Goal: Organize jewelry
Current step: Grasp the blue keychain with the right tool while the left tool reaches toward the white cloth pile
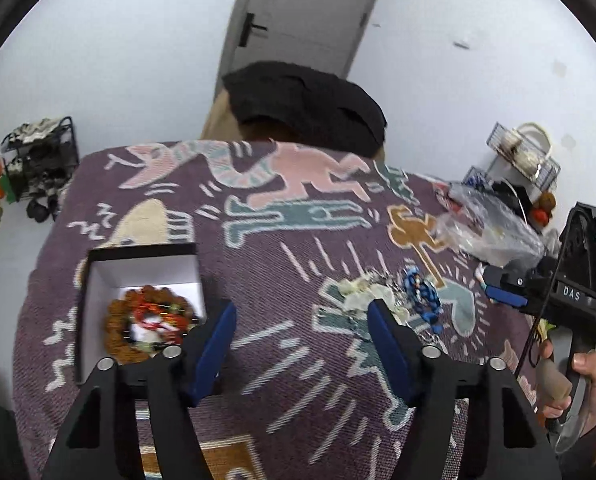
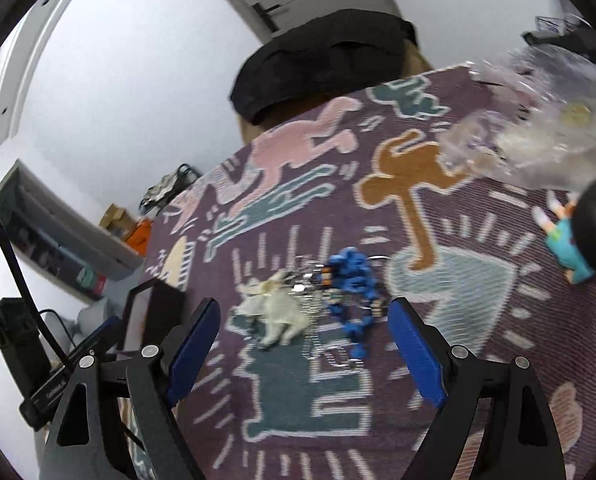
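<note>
A white-lined black box [image 1: 98, 280] sits on the patterned cloth at the left and holds a brown bead bracelet [image 1: 118, 332] with red pieces inside. A loose pile lies on the cloth: a blue bead bracelet [image 1: 422, 292] [image 2: 352, 280], pale cream pieces [image 1: 358, 294] [image 2: 276, 312] and thin silver chain [image 2: 318, 312]. My left gripper [image 1: 302, 322] is open over bare cloth between the box and the pile. My right gripper [image 2: 304, 316] is open, its blue pads either side of the pile and just short of it. From the left wrist view, the right gripper's body [image 1: 570, 292] shows at the right, held by a hand [image 1: 590, 380].
A crumpled clear plastic bag [image 1: 486, 224] [image 2: 538, 140] lies at the cloth's far right. A small figurine [image 2: 578, 240] lies near it. A black cushion [image 1: 306, 104] sits past the table's far edge. A wire rack [image 1: 526, 156] and shoe rack [image 1: 38, 160] stand on the floor.
</note>
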`<state>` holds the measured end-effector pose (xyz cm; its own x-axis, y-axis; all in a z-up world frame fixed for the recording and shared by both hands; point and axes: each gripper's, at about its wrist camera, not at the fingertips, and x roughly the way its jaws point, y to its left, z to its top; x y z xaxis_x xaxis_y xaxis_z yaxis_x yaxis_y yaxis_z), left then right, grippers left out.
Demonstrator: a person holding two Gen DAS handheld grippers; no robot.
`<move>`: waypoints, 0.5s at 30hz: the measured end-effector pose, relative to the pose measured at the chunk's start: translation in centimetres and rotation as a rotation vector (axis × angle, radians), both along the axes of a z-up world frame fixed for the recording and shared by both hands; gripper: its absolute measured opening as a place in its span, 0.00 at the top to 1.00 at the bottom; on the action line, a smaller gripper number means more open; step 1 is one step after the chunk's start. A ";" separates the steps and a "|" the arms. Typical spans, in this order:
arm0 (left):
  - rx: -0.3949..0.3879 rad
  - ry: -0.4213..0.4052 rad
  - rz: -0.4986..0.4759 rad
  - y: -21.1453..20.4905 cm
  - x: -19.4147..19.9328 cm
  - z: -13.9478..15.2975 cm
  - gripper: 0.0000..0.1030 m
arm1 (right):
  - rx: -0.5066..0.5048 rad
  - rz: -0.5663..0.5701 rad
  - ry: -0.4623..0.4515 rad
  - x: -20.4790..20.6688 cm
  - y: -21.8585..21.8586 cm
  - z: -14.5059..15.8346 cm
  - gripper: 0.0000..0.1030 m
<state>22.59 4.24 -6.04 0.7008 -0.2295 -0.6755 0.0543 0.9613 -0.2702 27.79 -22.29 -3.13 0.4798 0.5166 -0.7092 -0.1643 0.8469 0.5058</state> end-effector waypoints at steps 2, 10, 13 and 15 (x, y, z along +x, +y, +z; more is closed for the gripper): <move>0.002 0.019 -0.019 -0.9 0.7 -0.4 0.44 | -0.007 -0.017 0.009 0.1 -0.7 -0.5 0.18; -0.015 0.107 -0.070 -3.3 3.2 -2.9 0.59 | -0.008 -0.041 0.084 1.1 -2.0 -3.8 0.42; -0.021 0.137 -0.089 -4.1 4.0 -3.9 0.63 | -0.021 -0.041 0.103 1.7 -1.6 -4.8 0.47; -0.020 0.155 -0.097 -4.6 4.4 -4.5 0.63 | -0.034 -0.046 0.113 2.0 -1.3 -5.5 0.47</move>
<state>27.00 -0.35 -10.51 0.5625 -0.3057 -0.7682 0.1032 0.9478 -0.3016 29.82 -23.61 -8.60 0.4188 0.4706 -0.7766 -0.0686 0.8692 0.4897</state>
